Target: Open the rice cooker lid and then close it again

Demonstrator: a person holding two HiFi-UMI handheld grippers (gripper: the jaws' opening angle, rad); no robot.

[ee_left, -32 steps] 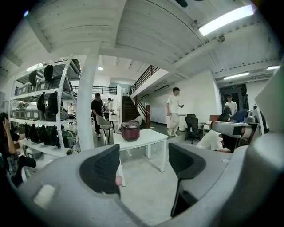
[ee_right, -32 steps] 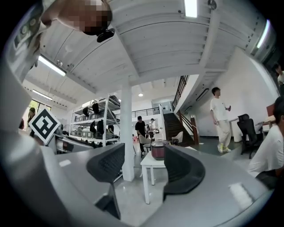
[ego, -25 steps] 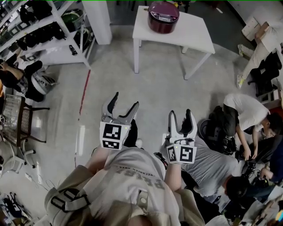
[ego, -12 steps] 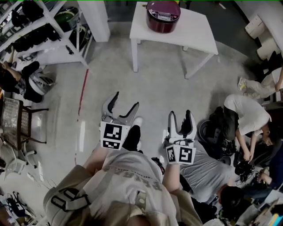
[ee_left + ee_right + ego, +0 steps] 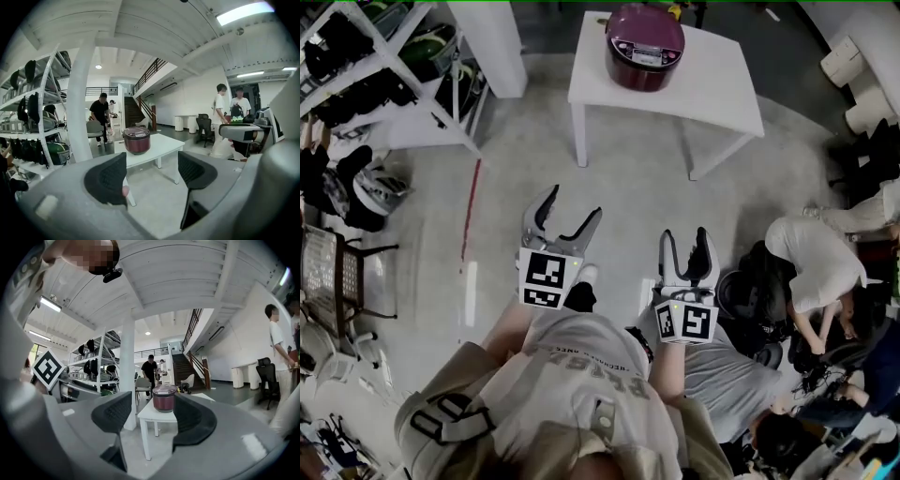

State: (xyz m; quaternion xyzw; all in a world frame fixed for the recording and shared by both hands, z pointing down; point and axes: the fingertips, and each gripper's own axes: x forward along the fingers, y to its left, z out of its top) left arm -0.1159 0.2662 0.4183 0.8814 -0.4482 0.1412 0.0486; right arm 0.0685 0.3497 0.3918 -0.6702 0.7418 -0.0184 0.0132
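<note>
A dark red rice cooker [image 5: 645, 45] with its lid down stands on a white table [image 5: 712, 80] at the top of the head view. It also shows in the left gripper view as the rice cooker [image 5: 136, 139] and between the jaws in the right gripper view as the rice cooker [image 5: 163, 398]. My left gripper [image 5: 567, 213] and right gripper [image 5: 686, 246] are held out over the floor, well short of the table. Both are open with nothing between their jaws.
White shelving [image 5: 384, 84] with helmets and bags stands at the left beside a white pillar [image 5: 497, 47]. People [image 5: 811, 258] crouch on the floor at the right. A chair [image 5: 333, 272] stands at the far left. Bare grey floor [image 5: 628, 197] lies between me and the table.
Both grippers and I have moved toward the table: the table and cooker sit larger and lower in the head view. The jaws have kept the same width.
</note>
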